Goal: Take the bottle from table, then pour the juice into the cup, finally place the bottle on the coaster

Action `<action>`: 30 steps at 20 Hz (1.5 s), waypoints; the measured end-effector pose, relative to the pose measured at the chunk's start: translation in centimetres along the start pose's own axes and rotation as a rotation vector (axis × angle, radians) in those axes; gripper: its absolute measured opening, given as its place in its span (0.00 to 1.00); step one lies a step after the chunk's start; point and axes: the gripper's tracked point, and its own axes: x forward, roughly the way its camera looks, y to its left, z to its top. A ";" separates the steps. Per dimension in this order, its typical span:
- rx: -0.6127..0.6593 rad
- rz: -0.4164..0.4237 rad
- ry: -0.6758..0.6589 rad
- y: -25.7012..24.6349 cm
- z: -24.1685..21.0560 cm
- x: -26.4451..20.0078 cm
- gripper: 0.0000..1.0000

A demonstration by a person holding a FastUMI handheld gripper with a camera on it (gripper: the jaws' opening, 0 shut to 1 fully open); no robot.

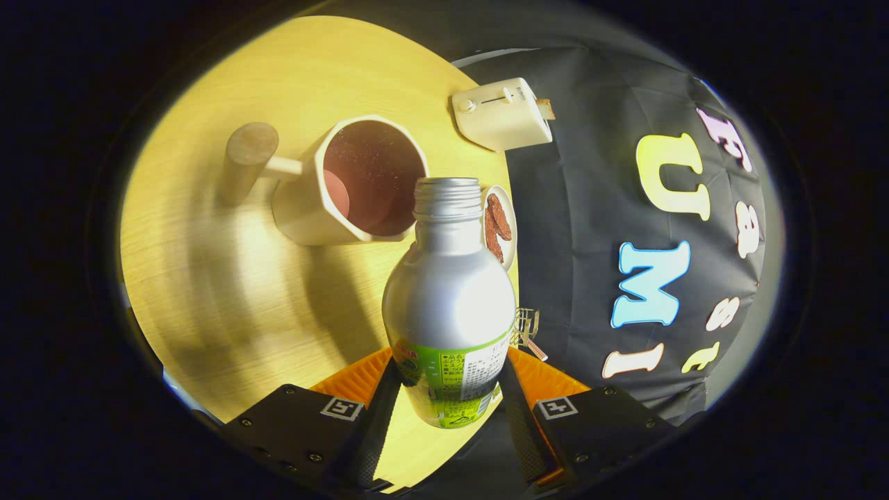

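item: my claw (450,389). fingers pressed against both sides of the bottle (448,298), clamped on its labelled lower part. the grip looks firm and the bottle sits square between the fingers.

item: bottle. silver metal body, green label low down, cap off, threaded neck open. held up off the table (208,278), tipped over toward the cup (351,184). its mouth lies right at the near rim of the cup, just beside the opening rather than over the middle.

item: cup. pale, faceted, with a dark reddish inside. i cannot tell whether that is juice or only the colour of the inside. a side peg joins it to a wooden handle (244,163) on the far side from the bottle.

item: small dish (510,229) with brown snacks, partly hidden behind the bottle's neck, at the table's edge.

item: cream toaster (501,114) beyond the cup, a slice poking out.

item: small wire thing (526,330) near the table's edge by the bottle's shoulder; too small to name.

step in hand, by my reckoning: the pour. taking the bottle is done; no stream visible.

next move calls for: bringing the mouth over the cup's opening, tipping further and slowly, keeping clear of the dish. then righting the bottle and finding the coaster.
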 end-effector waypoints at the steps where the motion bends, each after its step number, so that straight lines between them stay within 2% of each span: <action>1: -0.018 -0.003 0.004 -0.1 0.0 0.1 0.76; 12: -0.193 -0.013 0.039 -1.1 0.0 0.0 0.76; 30: -0.340 0.025 0.108 -1.5 -0.7 -0.1 0.76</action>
